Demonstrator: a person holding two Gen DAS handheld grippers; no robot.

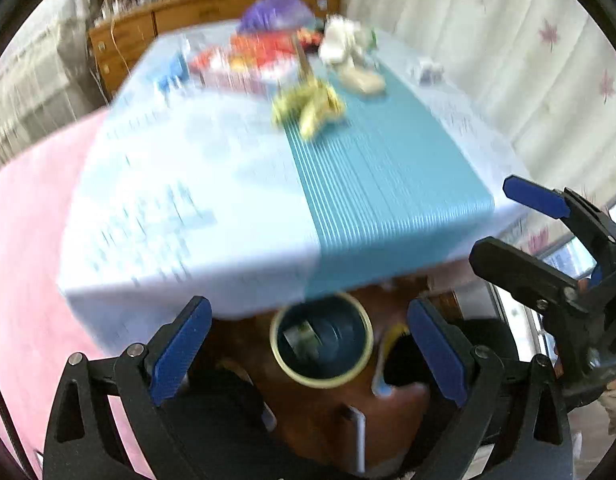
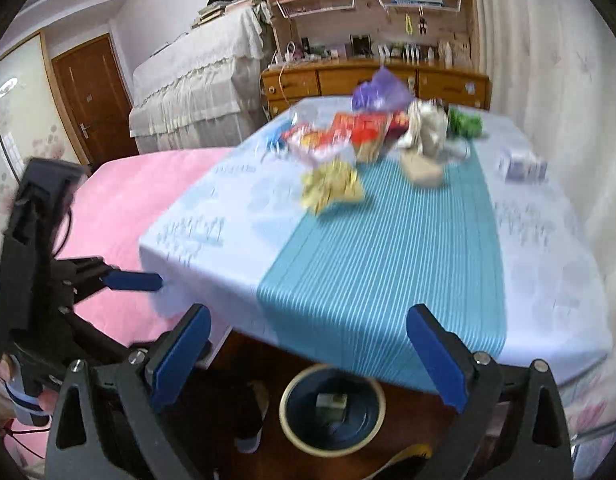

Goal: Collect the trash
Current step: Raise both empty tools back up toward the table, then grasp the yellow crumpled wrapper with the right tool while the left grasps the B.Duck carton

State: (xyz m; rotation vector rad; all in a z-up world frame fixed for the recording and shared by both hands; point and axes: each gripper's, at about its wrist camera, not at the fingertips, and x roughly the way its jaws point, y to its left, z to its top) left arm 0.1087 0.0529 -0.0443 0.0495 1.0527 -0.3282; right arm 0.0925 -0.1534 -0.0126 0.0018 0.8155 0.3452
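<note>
A: Holdings? Left gripper (image 1: 308, 354) and right gripper (image 2: 306, 354), both spread wide, both empty, poised near the table edge.

B: Trash location? Yellow wrapper (image 2: 331, 186), tissue wad (image 2: 425, 130), snack packets (image 2: 343, 134) lay far on the tablecloth (image 2: 371, 256). Bin (image 2: 331, 408) stood below the near edge, probably placed for easy drops.

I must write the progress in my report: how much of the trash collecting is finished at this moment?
Done: one piece of trash already lies in the bin on the floor. In hand: nothing; the left tongs and right tongs are both open and empty. Left: the yellow wrapper, the red packets, the purple bag, the white paper and a small box on the table.
</note>
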